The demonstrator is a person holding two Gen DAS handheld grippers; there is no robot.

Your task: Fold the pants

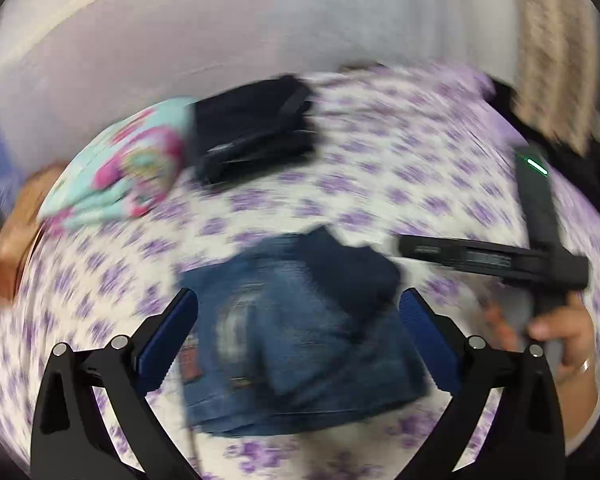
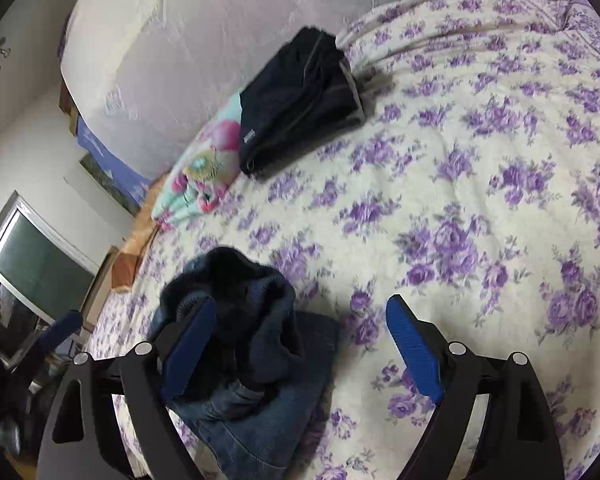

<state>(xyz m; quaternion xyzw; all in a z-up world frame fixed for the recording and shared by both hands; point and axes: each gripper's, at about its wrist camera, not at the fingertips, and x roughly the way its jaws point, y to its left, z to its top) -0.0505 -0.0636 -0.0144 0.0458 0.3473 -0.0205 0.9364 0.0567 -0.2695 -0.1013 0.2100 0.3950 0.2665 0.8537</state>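
Left gripper [image 1: 298, 336] stands wide and empty over the jeans [image 1: 300, 340], which lie bunched on the bed [image 1: 420, 168]; the right gripper [image 2: 298, 344] is just as wide, holding nothing, its left finger before the denim. Denim looks heavy, floppy and thick at seams, so a pinch at the waistband or a hem edge should hold best. Motion blur smears the left view, and I cannot tell legs from waist in the heap. Dark folded clothes [image 2: 300, 104] sit well apart.

No legible text, labels or numbers — all blurred
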